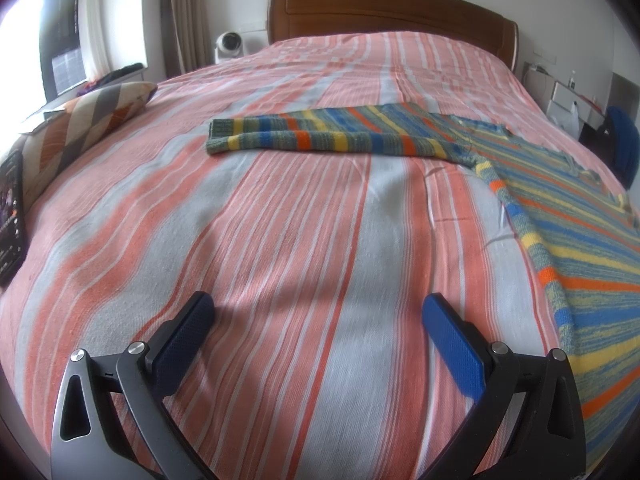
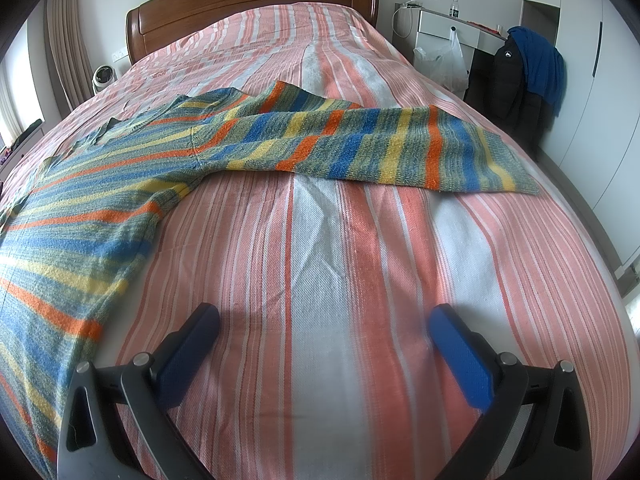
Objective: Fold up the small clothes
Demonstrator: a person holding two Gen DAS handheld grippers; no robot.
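Observation:
A striped knit sweater (image 1: 580,240) in blue, yellow, orange and green lies flat on the bed. In the left wrist view its body is at the right and one sleeve (image 1: 320,138) stretches left across the bed. In the right wrist view the sweater body (image 2: 80,208) is at the left and the other sleeve (image 2: 380,148) stretches right. My left gripper (image 1: 318,308) is open and empty over bare bedspread, left of the sweater body. My right gripper (image 2: 324,320) is open and empty over bare bedspread, right of the body and short of the sleeve.
The bed has a pink, orange and white striped bedspread (image 1: 280,260) and a wooden headboard (image 1: 380,12). A patterned pillow (image 1: 88,120) and a dark device (image 1: 10,208) lie at the bed's left edge. A chair with dark jackets (image 2: 528,76) and a desk (image 2: 452,28) stand right of the bed.

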